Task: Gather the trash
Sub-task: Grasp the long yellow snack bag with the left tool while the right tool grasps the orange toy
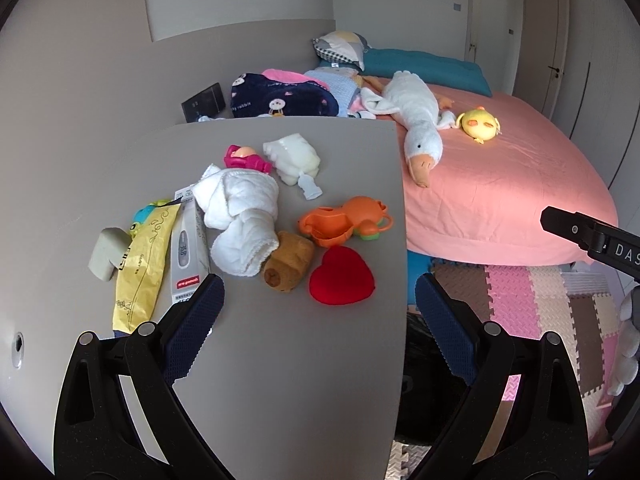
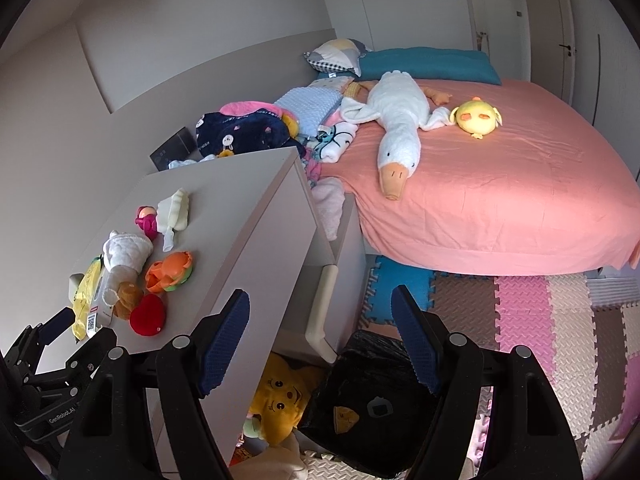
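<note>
On the grey cabinet top (image 1: 280, 360) lie a yellow wrapper (image 1: 138, 264), a white thermometer box (image 1: 188, 254), a rolled white cloth (image 1: 240, 216) and a crumpled white pack (image 1: 292, 158). My left gripper (image 1: 320, 312) hovers open over the cabinet's near part, just short of a red heart cushion (image 1: 342, 280), with nothing between its fingers. My right gripper (image 2: 320, 332) stands open and empty beside the cabinet, above a black trash bag (image 2: 372, 392) on the floor. A yellow scrap (image 2: 344, 418) lies in that bag.
Toys share the cabinet top: a brown plush (image 1: 288, 268), an orange plastic toy (image 1: 344, 220), a pink toy (image 1: 244, 158). A pink bed (image 2: 500, 184) with a plush goose (image 2: 396, 132) is to the right. A yellow plush (image 2: 280, 404) sits under the cabinet on foam mats (image 2: 540, 320).
</note>
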Tool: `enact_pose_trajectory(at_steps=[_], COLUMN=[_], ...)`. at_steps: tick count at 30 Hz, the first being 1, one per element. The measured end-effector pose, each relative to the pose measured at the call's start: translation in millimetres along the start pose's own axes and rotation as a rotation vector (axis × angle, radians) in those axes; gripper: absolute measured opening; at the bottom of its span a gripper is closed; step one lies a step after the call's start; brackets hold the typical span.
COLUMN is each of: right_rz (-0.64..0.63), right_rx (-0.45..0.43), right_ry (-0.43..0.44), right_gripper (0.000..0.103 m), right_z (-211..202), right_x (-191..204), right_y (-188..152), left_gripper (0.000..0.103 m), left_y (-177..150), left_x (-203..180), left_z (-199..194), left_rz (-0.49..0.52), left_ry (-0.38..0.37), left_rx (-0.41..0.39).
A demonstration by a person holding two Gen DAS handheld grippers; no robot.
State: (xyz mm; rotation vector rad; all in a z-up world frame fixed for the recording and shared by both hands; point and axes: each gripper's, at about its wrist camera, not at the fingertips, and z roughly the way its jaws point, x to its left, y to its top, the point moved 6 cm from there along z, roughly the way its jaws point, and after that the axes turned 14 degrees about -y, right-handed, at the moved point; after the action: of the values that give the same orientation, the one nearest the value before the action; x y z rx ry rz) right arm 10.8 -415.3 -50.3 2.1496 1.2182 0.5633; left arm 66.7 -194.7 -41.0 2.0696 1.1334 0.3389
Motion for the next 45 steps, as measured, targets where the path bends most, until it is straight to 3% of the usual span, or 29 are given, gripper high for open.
enact_pose_trajectory(at_steps=[25, 40, 45], right_rz=[-0.105, -0.106, -0.098], right_rx=[0.062, 0.095, 0.062], right_ry=[0.132, 0.183, 0.163], right_gripper=[0.074, 0.074, 0.077], right_z=[30, 71, 79], right_x=[102, 145, 150], right_y=[-9, -2, 3], left_gripper=[0.093, 0.093, 0.093], left_y=[-7, -19, -23], left_x=[123, 171, 180], left_z=[-28, -7, 1], left_rz=[-0.131, -0.186, -0.203], left_ry=[0.163, 0.189, 0.186], left_rx=[-0.022, 0.045, 0.061])
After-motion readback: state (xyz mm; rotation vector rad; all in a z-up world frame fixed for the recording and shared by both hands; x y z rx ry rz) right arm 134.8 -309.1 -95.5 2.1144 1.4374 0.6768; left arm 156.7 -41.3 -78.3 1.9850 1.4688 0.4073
